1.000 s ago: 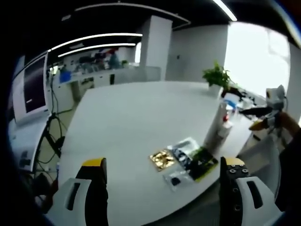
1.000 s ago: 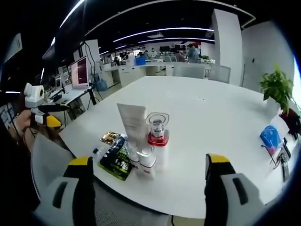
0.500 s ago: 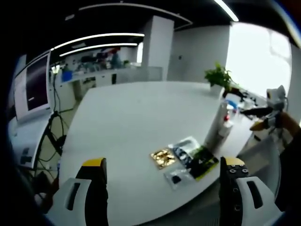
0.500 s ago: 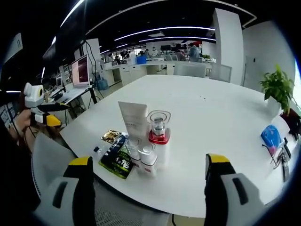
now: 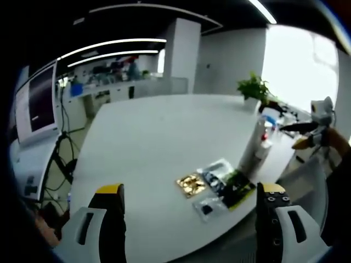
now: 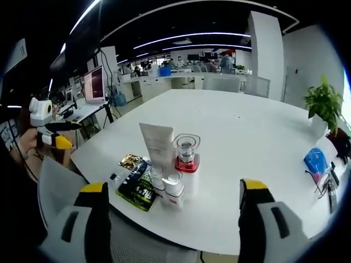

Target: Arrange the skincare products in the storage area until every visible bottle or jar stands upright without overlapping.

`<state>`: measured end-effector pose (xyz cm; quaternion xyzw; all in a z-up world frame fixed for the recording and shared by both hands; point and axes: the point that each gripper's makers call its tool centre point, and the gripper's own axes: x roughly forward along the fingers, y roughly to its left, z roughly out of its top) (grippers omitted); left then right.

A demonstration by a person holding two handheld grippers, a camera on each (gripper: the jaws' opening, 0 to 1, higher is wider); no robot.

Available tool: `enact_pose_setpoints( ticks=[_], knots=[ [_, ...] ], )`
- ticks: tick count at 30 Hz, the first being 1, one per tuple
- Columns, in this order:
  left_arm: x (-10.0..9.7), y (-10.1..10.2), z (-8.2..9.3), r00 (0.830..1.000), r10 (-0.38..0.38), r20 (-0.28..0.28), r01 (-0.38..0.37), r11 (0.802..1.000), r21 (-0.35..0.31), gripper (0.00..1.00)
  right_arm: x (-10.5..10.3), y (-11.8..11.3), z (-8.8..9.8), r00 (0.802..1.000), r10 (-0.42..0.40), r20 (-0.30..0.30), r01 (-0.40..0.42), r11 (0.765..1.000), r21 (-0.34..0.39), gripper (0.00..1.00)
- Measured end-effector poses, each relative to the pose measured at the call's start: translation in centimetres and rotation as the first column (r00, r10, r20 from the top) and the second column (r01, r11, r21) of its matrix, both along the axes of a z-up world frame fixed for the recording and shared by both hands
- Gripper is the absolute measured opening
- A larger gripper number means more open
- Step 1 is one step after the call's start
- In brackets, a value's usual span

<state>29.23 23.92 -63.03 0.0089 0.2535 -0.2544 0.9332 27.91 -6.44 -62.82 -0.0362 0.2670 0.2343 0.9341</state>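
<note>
In the right gripper view a white tube [image 6: 158, 146] stands upright beside a clear jar with a red base [image 6: 186, 153]; two small white bottles [image 6: 169, 186] stand just in front. Flat sachets lie to their left: a gold one [image 6: 130, 160] and a green-black one [image 6: 137, 190]. My right gripper [image 6: 171, 222] is open, short of the group. In the left gripper view the sachets [image 5: 216, 184] lie near the table edge, with the tube [image 5: 253, 139] and a small bottle [image 5: 263, 148] behind. My left gripper [image 5: 192, 219] is open over the table [image 5: 159, 131]. The other gripper [image 5: 312, 131] appears at far right.
A potted plant [image 6: 324, 104] and a blue pouch [image 6: 316, 160] sit at the table's right side. The left gripper [image 6: 46, 131], held by a hand, shows at the left edge. Desks and monitors [image 6: 93, 82] stand beyond the big white table [image 6: 241, 126].
Both views shifted only slightly with the hands. The products have not moved and both grippers stay open.
</note>
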Motion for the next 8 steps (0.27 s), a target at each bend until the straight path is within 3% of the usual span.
enact_pose_setpoints(
  ticks=[8],
  knots=[
    [-0.03, -0.16, -0.19, 1.000, -0.015, -0.007, 0.015, 1.000, 0.010, 0.97, -0.41, -0.09, -0.32, 1.000, -0.008, -0.011, 0.008, 1.000, -0.003, 0.99]
  ],
)
